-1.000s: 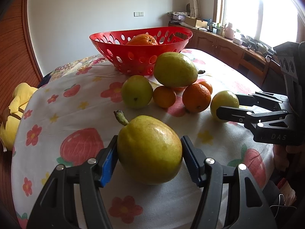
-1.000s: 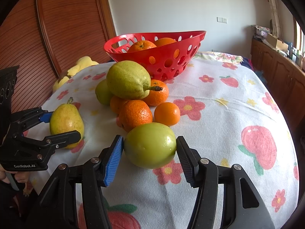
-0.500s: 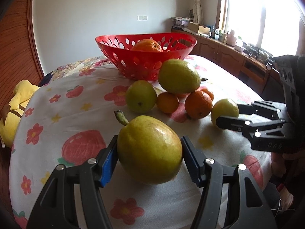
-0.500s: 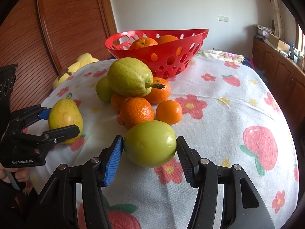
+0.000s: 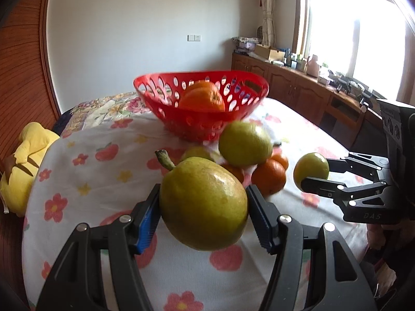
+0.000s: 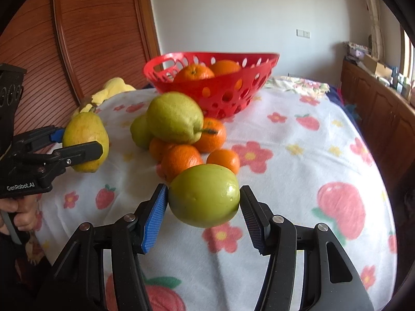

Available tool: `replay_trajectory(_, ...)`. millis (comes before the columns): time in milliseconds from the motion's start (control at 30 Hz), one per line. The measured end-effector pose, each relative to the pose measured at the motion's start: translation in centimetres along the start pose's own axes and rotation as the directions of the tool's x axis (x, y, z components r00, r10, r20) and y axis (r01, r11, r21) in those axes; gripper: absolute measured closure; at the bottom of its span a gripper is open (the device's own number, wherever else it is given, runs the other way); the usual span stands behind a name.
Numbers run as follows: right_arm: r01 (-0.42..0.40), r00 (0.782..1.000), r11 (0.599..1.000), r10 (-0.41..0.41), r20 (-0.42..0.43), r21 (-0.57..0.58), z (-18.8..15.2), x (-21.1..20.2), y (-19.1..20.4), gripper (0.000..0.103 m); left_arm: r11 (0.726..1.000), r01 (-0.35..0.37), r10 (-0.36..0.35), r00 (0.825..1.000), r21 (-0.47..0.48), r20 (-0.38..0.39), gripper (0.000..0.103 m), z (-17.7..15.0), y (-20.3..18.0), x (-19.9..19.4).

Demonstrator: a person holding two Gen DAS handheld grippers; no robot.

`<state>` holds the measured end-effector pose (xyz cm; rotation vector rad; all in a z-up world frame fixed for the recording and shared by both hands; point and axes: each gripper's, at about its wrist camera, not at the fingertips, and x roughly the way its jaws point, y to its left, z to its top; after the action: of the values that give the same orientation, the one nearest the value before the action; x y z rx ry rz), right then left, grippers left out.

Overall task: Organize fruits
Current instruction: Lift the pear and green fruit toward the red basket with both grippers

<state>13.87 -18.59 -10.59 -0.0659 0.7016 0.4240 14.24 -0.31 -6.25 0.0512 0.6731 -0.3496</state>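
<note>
- White wall (image 5: 135,39) fills frame centre.
- Bright window (image 5: 350,26), upper right.
- Wooden cabinets (image 5: 298,93) beneath it.
- Ribbed wood panel (image 6: 98,33), upper left.

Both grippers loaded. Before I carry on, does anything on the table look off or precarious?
One thing: the big green pear is perched on top of the loose oranges beside the red basket, so it could roll off if the pile is nudged. Nothing looks spilled or damaged.
</note>
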Motion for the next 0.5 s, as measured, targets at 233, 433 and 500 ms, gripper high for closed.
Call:
replay_trajectory(233, -0.008, 0.998, 0.999, 0.010, 0.065, -0.032, 4.0, -1.9, -1.4, 0.045, 1.000, -0.003, 0.003, 0.998, 0.014, 0.056, 0.040, 3.4, 0.3, -0.6)
replay_trajectory(433, -0.005, 0.993, 0.997, 0.014, 0.115, -0.083, 9.2, -1.9, -2.5, 0.045, 1.000, -0.022, 0.020, 0.996, 0.018, 0.082, 0.040, 6.4, 1.3, 0.2)
replay_trajectory(500, -0.004, 0.992, 0.995, 0.017, 0.128, -0.102, 10.9, -1.3, -2.8, 0.045, 0.999, -0.026, 0.025, 0.996, 0.021, 0.082, 0.040, 7.2, 1.6, 0.6)
